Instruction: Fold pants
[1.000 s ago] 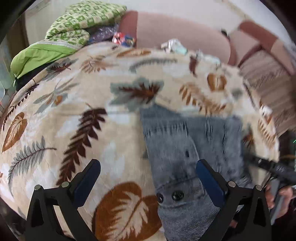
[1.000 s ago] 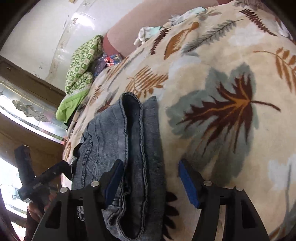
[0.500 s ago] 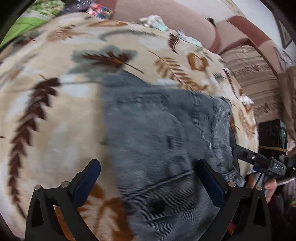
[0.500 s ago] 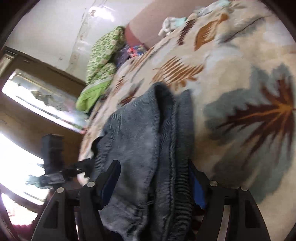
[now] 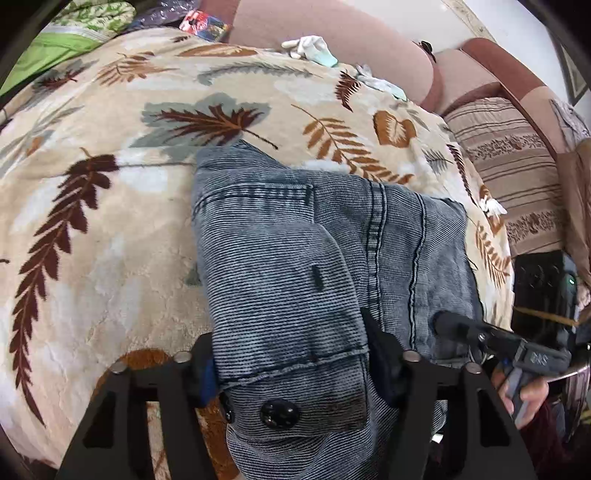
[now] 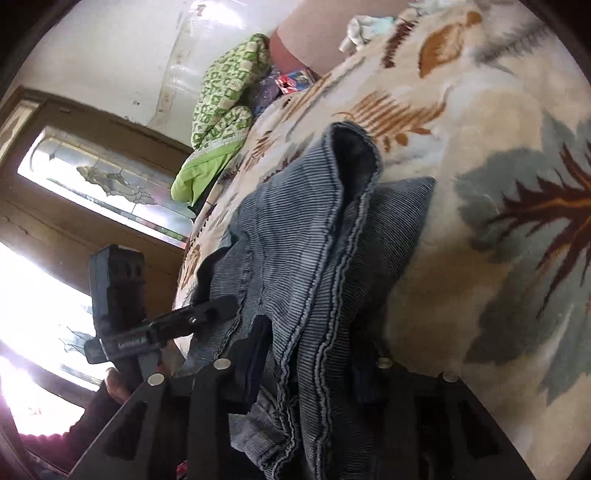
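Observation:
Grey-blue corduroy pants [image 5: 295, 240] lie folded on a leaf-patterned blanket [image 5: 110, 221], waistband and two dark buttons nearest me. My left gripper [image 5: 293, 369] is closing around the waistband; the cloth fills the gap and bulges between the pads. In the right wrist view the pants [image 6: 303, 240] show as a stacked bundle of layers on the blanket [image 6: 480, 110]. My right gripper [image 6: 310, 365] is closing on that bundle's near end, pads against the fabric. Each view shows the other gripper at the pants' edge: the right one [image 5: 498, 343] and the left one [image 6: 166, 328].
Green patterned bedding [image 5: 74, 22] is piled at the far left corner, with small white cloths [image 5: 310, 46] along the pink headboard. A striped cushion [image 5: 517, 177] lies right of the bed. A wood-framed glass window [image 6: 92, 177] stands behind the bed's edge. A hand [image 5: 524, 395] holds the right gripper.
Both grippers moved in over the pants and narrowed from wide open onto the fabric. The left one dropped lower over the waistband; the right one slid along the folded edge.

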Action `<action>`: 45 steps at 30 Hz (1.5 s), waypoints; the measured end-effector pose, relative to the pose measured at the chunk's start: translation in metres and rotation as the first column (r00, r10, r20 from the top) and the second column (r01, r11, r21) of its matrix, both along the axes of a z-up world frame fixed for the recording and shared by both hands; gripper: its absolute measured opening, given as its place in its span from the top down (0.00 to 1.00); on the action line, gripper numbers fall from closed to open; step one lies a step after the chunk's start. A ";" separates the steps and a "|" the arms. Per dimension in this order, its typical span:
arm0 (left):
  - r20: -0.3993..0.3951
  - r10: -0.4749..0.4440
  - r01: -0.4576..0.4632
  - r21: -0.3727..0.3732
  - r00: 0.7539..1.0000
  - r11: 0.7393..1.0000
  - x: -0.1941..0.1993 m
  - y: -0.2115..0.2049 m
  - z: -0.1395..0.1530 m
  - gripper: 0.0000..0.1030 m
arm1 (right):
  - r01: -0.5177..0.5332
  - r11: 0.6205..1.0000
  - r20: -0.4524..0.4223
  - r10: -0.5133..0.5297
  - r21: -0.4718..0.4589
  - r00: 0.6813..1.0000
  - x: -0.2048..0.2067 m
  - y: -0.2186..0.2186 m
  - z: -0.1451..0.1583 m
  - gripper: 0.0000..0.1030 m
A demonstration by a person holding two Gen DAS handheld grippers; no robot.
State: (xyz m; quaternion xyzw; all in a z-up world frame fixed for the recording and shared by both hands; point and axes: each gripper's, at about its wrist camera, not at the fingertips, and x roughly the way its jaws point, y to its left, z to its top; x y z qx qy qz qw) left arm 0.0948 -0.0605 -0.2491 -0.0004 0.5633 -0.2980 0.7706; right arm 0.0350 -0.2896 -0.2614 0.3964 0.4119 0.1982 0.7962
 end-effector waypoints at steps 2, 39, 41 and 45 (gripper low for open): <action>0.025 -0.005 0.004 0.007 1.000 1.000 -0.003 -0.002 0.008 0.47 | -0.001 1.000 0.040 0.001 0.005 0.999 -0.002 0.004 0.011 0.63; 0.333 0.051 -0.145 0.263 0.941 0.954 0.058 -0.058 0.050 0.29 | 0.214 0.859 0.204 -0.131 -0.465 0.970 0.081 -0.006 0.066 0.43; 0.342 0.051 -0.150 0.267 0.938 0.952 0.047 -0.051 0.051 0.27 | 0.216 0.844 0.280 -0.082 -0.491 0.956 0.066 0.005 0.081 0.43; 0.251 0.003 -0.090 0.337 0.968 0.937 0.035 -0.049 0.016 0.27 | 0.089 0.864 0.146 -0.019 -0.496 0.989 0.064 0.025 0.058 0.43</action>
